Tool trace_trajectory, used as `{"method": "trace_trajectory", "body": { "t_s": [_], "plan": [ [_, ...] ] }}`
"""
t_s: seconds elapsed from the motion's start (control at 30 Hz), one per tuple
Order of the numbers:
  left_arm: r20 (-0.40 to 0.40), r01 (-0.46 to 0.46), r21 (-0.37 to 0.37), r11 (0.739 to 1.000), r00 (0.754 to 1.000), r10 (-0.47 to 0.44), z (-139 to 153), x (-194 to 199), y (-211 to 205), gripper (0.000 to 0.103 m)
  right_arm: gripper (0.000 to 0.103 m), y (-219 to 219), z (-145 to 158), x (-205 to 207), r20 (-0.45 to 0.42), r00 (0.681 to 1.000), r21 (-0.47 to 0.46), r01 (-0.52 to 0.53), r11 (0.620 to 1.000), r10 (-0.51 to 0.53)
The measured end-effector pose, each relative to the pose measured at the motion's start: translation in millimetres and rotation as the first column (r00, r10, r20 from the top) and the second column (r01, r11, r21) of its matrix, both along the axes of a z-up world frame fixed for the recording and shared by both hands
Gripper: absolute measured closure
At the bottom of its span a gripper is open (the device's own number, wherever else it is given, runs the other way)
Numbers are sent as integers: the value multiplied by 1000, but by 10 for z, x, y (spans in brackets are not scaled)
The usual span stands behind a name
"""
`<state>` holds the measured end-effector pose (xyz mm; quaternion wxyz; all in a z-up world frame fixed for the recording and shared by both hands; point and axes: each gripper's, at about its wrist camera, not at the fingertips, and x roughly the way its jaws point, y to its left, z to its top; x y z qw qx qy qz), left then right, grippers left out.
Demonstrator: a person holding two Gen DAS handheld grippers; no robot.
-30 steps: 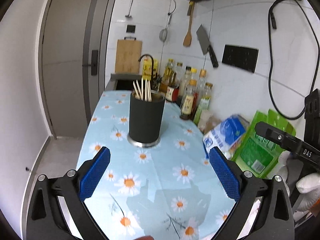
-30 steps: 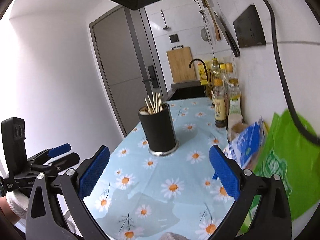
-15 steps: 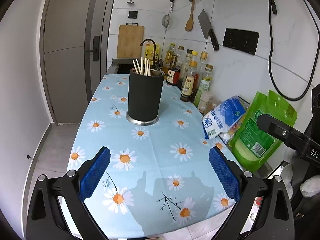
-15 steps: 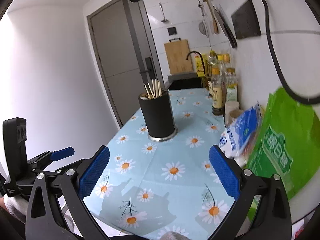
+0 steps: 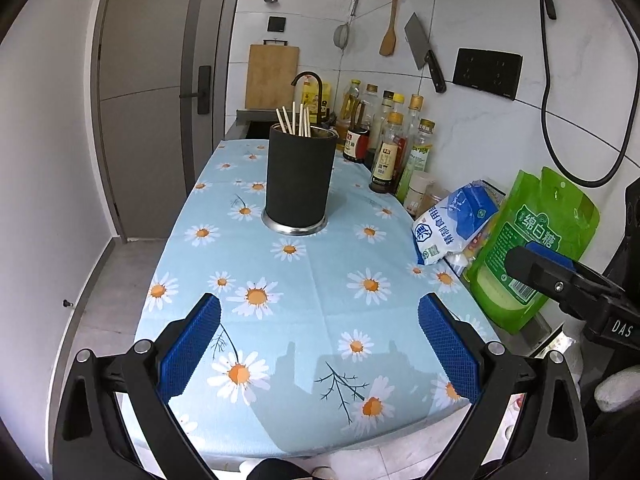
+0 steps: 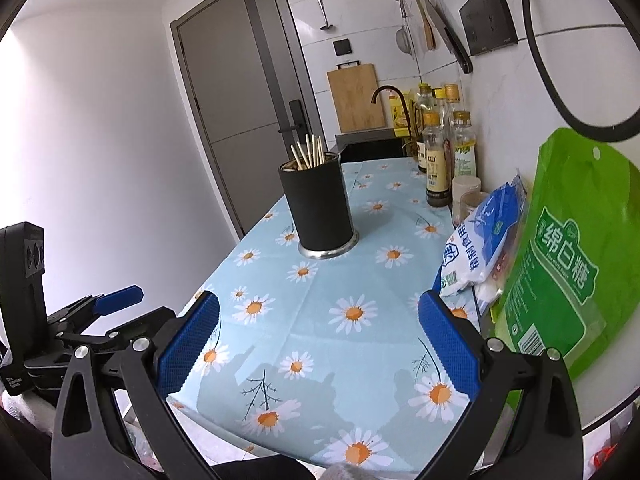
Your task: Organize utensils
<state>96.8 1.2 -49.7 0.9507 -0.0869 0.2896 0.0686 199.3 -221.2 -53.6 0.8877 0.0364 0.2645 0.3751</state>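
A black cylindrical utensil holder (image 5: 300, 178) (image 6: 318, 206) stands upright in the middle of the daisy tablecloth (image 5: 304, 292) (image 6: 340, 280). Several wooden chopsticks (image 5: 295, 120) (image 6: 307, 153) stick out of its top. My left gripper (image 5: 319, 346) hangs open over the near edge of the table, well short of the holder, with nothing between its blue pads. My right gripper (image 6: 319, 346) is open too, empty, also back at the near edge. Each gripper shows at the side of the other's view: the right gripper (image 5: 560, 276) and the left gripper (image 6: 104, 304).
Along the right wall stand sauce and oil bottles (image 5: 394, 148) (image 6: 440, 156), a blue-white bag (image 5: 452, 226) (image 6: 480, 236) and a green sugar bag (image 5: 532, 248) (image 6: 568, 260). A sink with a dark tap (image 5: 308, 80) lies beyond. A cleaver (image 5: 422, 50), a spatula and a cutting board (image 5: 272, 76) hang on the wall.
Both grippers have pulled back from the holder toward the near table edge and risen, so more of the cloth shows. Both stayed open and empty.
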Motion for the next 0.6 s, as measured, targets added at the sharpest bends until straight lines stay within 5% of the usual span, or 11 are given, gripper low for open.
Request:
{"method": "trace_trajectory", "body": {
  "t_s": [0.6],
  "plan": [
    [-7,-9,-24,1000,1000,9,-4,-30,37,7,4,85,-40,0,-25,1000,-34,-8,999,7]
  ]
}}
